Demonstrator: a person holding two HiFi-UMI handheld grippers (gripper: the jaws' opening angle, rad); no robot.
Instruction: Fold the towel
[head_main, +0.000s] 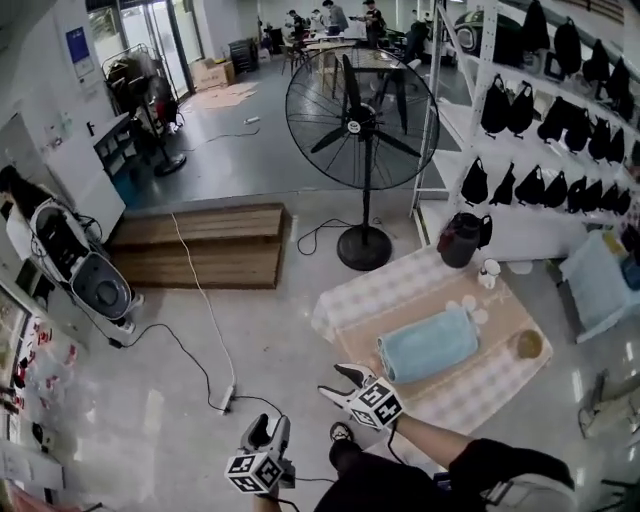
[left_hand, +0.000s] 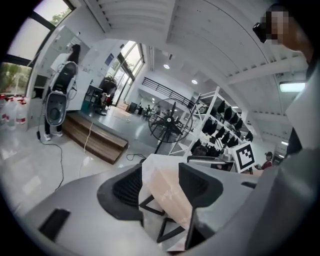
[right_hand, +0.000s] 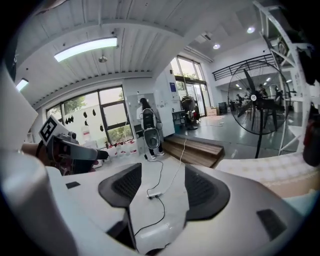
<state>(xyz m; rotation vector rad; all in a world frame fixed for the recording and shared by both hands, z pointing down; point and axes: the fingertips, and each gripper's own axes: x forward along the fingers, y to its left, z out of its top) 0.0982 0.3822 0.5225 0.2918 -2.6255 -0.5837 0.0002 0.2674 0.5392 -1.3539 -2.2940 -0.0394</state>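
Observation:
A light blue towel lies folded into a thick oblong on the peach mat of a small table with a checked cloth. Both grippers hang in the air off the table's near left corner, well clear of the towel. My right gripper is the closer one, just short of the table edge, jaws open and empty. My left gripper is lower and further left over the floor, also open and empty. In the left gripper view the gripper frames the table cloth. In the right gripper view the gripper frames only floor and a cable.
A cup, a small white bottle and a black jug stand on the table. A tall pedestal fan stands behind it, shelves of black bags at right. A power strip with cable lies on the floor, a wooden step beyond.

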